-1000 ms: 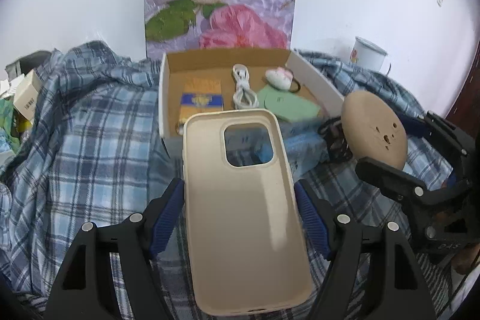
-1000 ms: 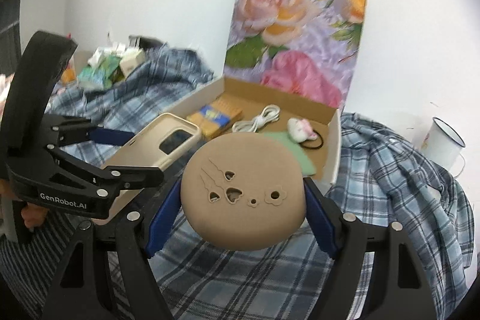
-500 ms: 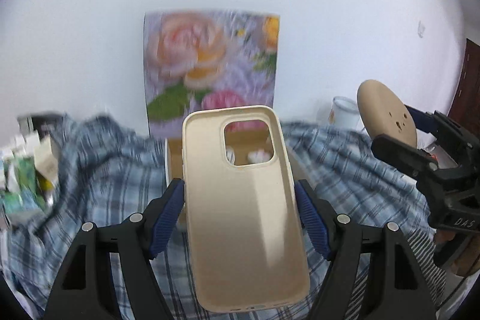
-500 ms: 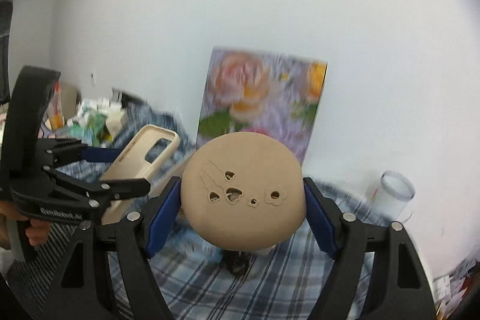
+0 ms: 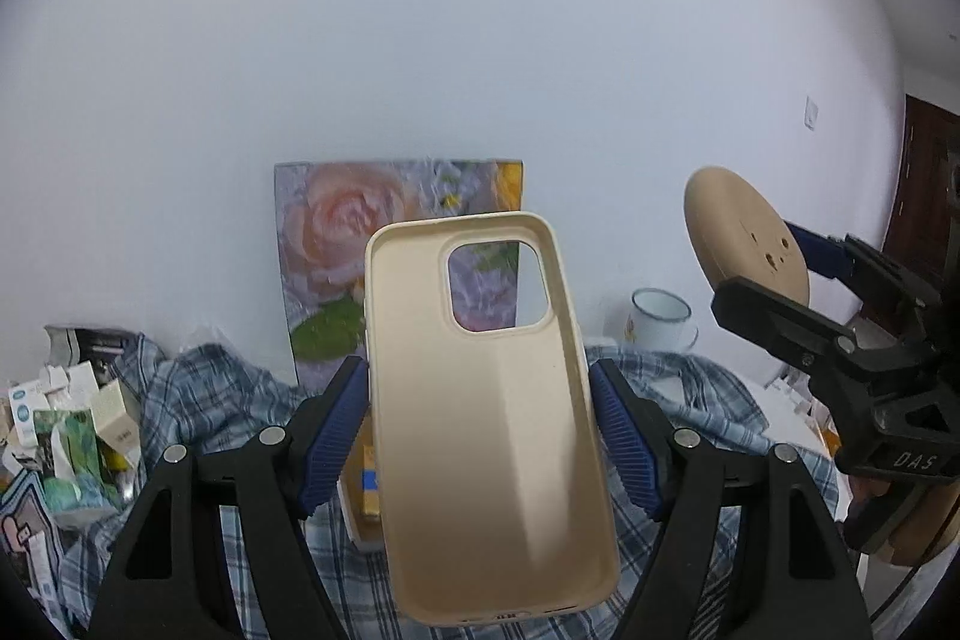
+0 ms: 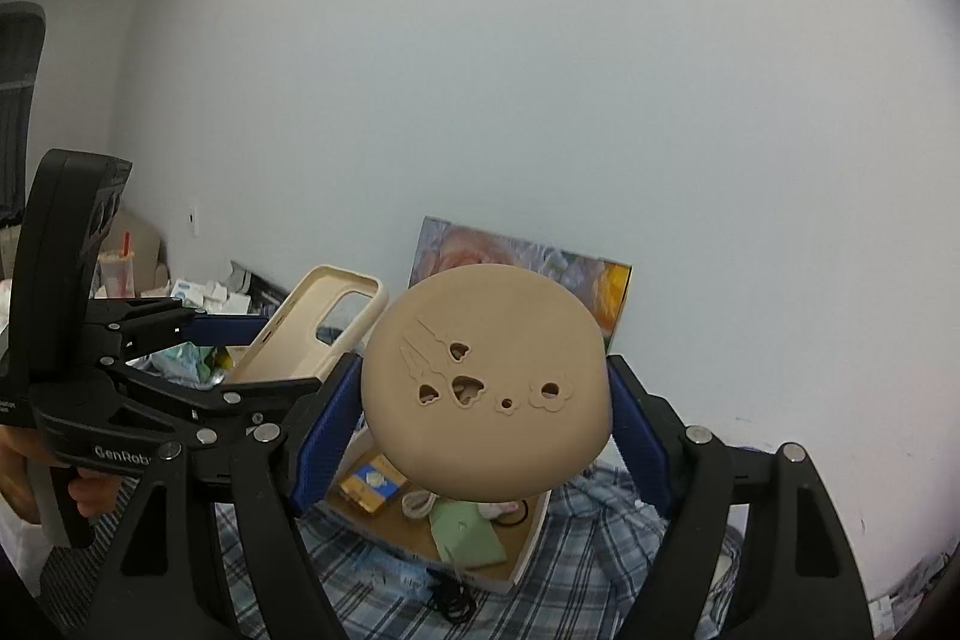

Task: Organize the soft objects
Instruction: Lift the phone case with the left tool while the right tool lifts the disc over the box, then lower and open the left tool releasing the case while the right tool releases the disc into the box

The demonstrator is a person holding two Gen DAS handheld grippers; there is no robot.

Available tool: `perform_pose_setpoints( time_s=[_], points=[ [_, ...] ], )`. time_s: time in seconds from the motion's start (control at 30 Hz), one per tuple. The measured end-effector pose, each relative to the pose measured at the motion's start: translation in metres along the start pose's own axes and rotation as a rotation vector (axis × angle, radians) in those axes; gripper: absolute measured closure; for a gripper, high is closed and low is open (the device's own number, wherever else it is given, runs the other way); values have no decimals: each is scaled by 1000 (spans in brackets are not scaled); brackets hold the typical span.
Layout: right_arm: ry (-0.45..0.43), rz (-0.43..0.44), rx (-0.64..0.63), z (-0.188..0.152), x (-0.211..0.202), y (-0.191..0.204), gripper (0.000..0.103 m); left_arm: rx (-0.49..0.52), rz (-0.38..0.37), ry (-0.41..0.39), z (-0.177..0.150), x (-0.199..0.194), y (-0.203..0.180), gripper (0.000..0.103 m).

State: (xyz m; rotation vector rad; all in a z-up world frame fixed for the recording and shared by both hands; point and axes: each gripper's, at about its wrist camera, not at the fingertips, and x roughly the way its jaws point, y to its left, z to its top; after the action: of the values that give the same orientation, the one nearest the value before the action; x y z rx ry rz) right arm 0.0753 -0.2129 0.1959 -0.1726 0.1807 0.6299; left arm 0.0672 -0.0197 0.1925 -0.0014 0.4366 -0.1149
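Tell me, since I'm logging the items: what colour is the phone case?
Cream-beige, plain; the phone case shows best in the left wrist view.

The left hand-held gripper (image 5: 480,436) clamps a cream silicone phone case (image 5: 486,424) upright between its blue pads; right of it, a tan round pad (image 5: 741,232) is gripped.

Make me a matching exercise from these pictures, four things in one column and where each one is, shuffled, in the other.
Things:
1. phone case
2. round pad
3. green pouch
4. white mug

Places:
A. lying in the open cardboard box
B. clamped in the right gripper
C. standing by the wall, beyond the plaid cloth
D. clamped in the left gripper

Pairs: 1-D, 2-B, 3-A, 4-C
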Motion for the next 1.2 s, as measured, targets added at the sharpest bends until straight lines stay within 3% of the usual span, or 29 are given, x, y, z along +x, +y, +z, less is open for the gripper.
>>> perform_pose_setpoints(
  time_s=[0.27,0.6,0.9,1.2],
  points=[
    [-36,18,9,13,21,-4,26,-30,17,-30,25,10,15,27],
    [-45,56,52,20,58,-15,26,-40,46,-3,38,59,25,27],
    [11,85,110,-9,100,-26,25,-29,104,69,12,107,42,27],
    [104,98,146,-34,140,-35,25,-55,112,157,-7,140,60,27]
  ],
)
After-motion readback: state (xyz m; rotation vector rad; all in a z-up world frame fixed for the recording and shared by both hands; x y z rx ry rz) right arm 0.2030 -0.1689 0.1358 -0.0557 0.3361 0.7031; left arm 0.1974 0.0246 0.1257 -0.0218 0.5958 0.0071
